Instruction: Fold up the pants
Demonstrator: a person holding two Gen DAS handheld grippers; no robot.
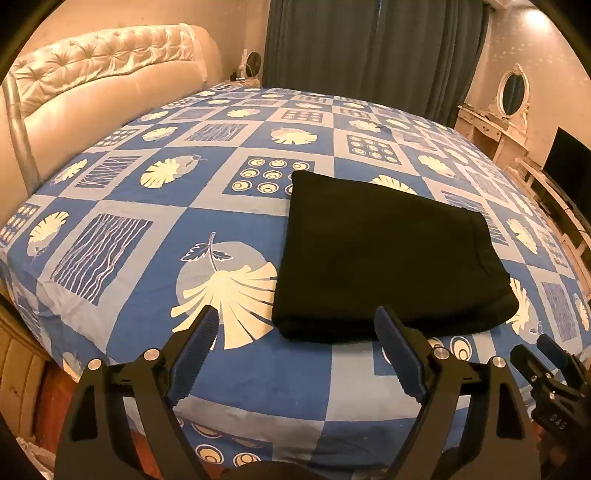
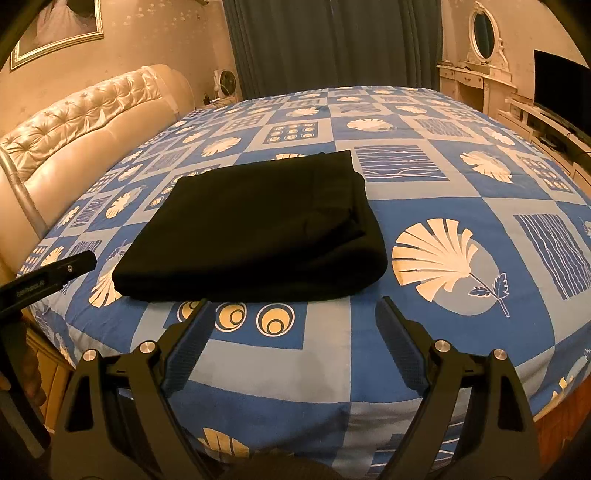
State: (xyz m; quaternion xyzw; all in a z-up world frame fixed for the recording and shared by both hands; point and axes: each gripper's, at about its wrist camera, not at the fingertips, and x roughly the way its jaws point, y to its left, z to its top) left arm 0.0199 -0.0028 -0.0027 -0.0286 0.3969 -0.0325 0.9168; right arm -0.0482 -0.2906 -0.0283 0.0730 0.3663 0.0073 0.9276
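Where the left wrist camera looks down its own fingers, the left gripper (image 1: 295,325) stands released, its two black arms spread wide with ribbed dark-blue pads and nothing between them. Just beyond its right-hand finger lie the pants (image 1: 388,254), a black, matte, soft-looking cloth folded into a thick, roughly square bundle with rounded folded edges; the nearest fold sits just past the fingertip, not touching it as far as can be told. The pants rest flat on the bed cover (image 1: 147,229), a smooth cotton-like sheet printed in blue and pale-grey squares with cream leaves, rings and wavy lines. Far behind the pants, to their left, rises a tufted, glossy cream headboard (image 1: 99,74); straight behind them hang dark pleated curtains (image 1: 369,44). At the lower right edge, well to the right of the pants, part of the right gripper (image 1: 546,373) shows.

From the right wrist camera, the right gripper (image 2: 295,317) is likewise released, pads apart over bare sheet. The pants (image 2: 255,229) lie just ahead and slightly left of it, layered edges stacked along their right side. Left of the pants, one black finger of the left gripper (image 2: 66,269) reaches in above the bed cover (image 2: 424,206). Beyond the pants to the right stands a white carved dresser with an oval mirror (image 2: 484,33).
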